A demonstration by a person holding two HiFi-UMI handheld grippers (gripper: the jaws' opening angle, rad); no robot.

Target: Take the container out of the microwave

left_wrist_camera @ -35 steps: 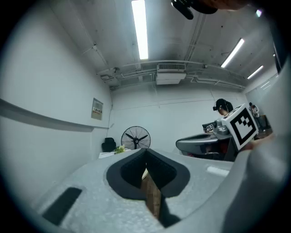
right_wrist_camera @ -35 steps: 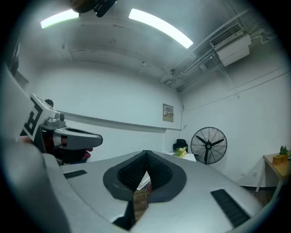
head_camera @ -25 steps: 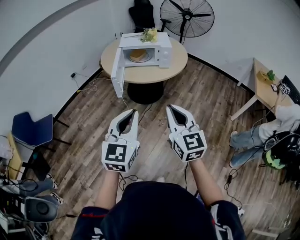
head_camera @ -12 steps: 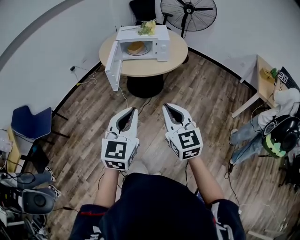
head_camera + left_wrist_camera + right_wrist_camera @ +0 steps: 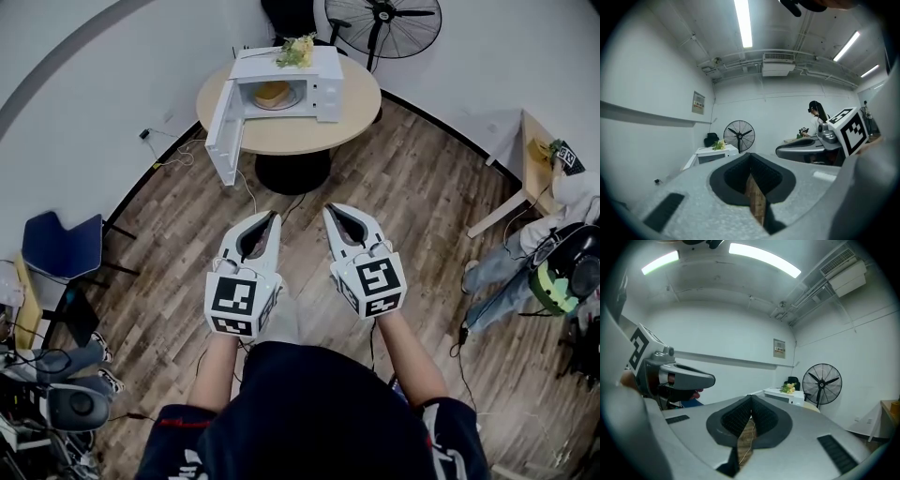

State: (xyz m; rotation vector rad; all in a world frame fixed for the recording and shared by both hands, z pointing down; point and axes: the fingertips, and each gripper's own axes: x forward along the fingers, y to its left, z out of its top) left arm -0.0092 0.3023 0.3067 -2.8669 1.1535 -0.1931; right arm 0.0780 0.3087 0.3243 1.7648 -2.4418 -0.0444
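A white microwave (image 5: 323,80) stands on a round wooden table (image 5: 291,136) far ahead, its door (image 5: 221,142) swung open to the left. Inside it sits a tan, round container (image 5: 272,94). My left gripper (image 5: 273,217) and right gripper (image 5: 330,210) are held side by side over the wood floor, well short of the table, both shut with nothing between the fingers. In the left gripper view the microwave (image 5: 715,152) is small and distant beyond the shut left gripper (image 5: 750,154). The right gripper view shows the microwave (image 5: 785,394) past the shut right gripper (image 5: 751,397).
Yellow flowers (image 5: 298,52) lie on the microwave. A standing fan (image 5: 380,23) and a black chair (image 5: 286,14) are behind the table. A blue chair (image 5: 61,258) stands left. On the right are a side table (image 5: 539,173) and a seated person (image 5: 525,262). Cables trail across the floor.
Both grippers have moved forward toward the table together, still shut. The table and microwave look slightly nearer and higher in the head view.
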